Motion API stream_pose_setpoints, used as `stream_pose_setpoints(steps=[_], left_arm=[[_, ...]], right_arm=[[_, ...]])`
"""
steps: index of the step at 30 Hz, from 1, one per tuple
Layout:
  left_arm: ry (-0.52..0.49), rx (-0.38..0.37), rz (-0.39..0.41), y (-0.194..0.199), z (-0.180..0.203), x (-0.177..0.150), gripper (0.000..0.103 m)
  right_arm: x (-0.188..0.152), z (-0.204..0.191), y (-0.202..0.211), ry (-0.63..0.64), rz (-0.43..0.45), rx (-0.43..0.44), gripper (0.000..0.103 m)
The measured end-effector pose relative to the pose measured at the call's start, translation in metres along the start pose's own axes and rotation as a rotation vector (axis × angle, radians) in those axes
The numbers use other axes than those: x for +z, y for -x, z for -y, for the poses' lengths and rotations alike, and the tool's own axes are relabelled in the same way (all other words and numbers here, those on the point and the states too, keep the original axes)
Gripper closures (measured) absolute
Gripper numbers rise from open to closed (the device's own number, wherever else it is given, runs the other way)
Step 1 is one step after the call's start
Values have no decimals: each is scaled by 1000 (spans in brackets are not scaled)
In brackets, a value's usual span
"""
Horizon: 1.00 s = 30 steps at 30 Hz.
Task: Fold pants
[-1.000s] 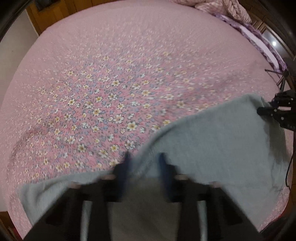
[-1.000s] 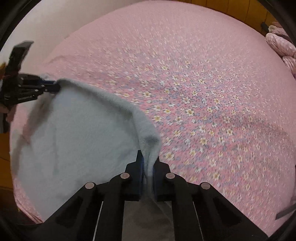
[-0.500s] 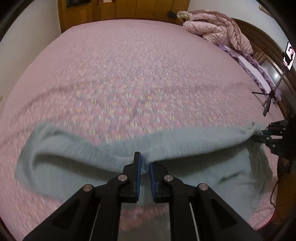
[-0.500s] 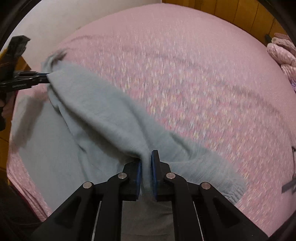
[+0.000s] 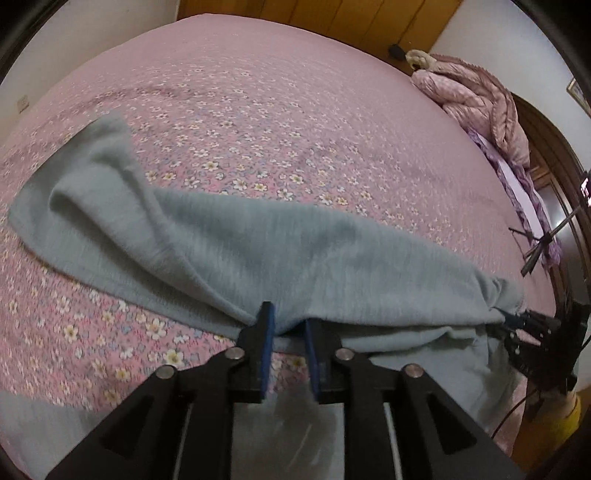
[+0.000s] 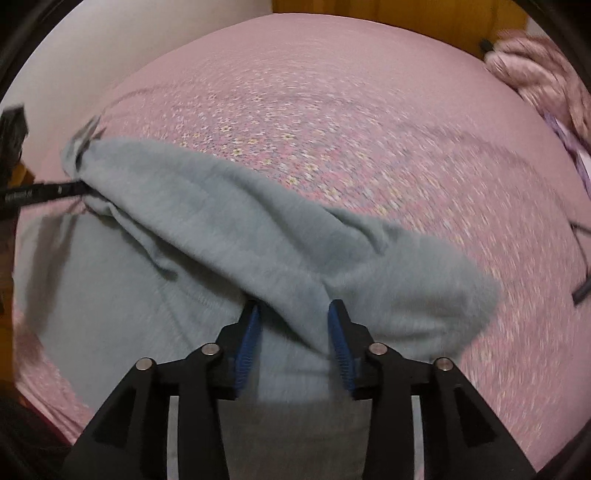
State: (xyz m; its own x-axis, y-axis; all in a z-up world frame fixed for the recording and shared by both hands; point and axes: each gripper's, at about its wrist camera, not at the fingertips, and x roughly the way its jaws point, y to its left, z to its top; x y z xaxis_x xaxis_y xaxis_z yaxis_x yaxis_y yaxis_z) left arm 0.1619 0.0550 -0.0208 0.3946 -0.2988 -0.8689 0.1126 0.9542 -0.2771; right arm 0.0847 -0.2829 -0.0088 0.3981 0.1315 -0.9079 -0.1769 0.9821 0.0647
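My left gripper (image 5: 287, 325) narrow gap, straddling grey pants (image 5: 258, 243) fold, lower centre; right gripper (image 6: 293, 314) wide over pants.

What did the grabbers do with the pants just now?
Both grippers carried the pants edge forward, folding it over onto the bed. The left gripper and right gripper, shut on cloth before, have now opened. The pink quilt stayed put.

A pink floral bedsheet (image 5: 295, 122) covers the bed (crumpled pink quilt (image 5: 476, 99) at its far corner), wooden wardrobe (image 5: 332, 18) behind.
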Motion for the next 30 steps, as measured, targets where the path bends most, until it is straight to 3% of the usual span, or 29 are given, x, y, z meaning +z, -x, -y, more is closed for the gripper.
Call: stream_pose_setpoints(steps=[2,4,7,14,20,23,27,30], left_arm=[[25,-17,6,5,-1,-5,68],[52,-20,0,8,0,-9,63],[98,-40,-3,16,-4,-14,62],[278,-192,22,28,-15,-11,56],[416,-215,12,10,-20,1,56],[460,-243,-4,2,-22,4,56],[431,-232,0,-3,-17,8,56],[438,-229,-5,-10,-20,10,56]], right_arm=[[-2,5,0,-52,2,-1,62],[-9,14,7,-123,6,-2,60],[-23,30,20,-264,13,49,60],[-39,56,27,-623,30,272,60],[-43,71,19,-866,84,397,60],[-44,73,10,-909,74,369,60],[-44,71,-5,-935,36,371,60],[-46,73,-10,-946,57,381,60]])
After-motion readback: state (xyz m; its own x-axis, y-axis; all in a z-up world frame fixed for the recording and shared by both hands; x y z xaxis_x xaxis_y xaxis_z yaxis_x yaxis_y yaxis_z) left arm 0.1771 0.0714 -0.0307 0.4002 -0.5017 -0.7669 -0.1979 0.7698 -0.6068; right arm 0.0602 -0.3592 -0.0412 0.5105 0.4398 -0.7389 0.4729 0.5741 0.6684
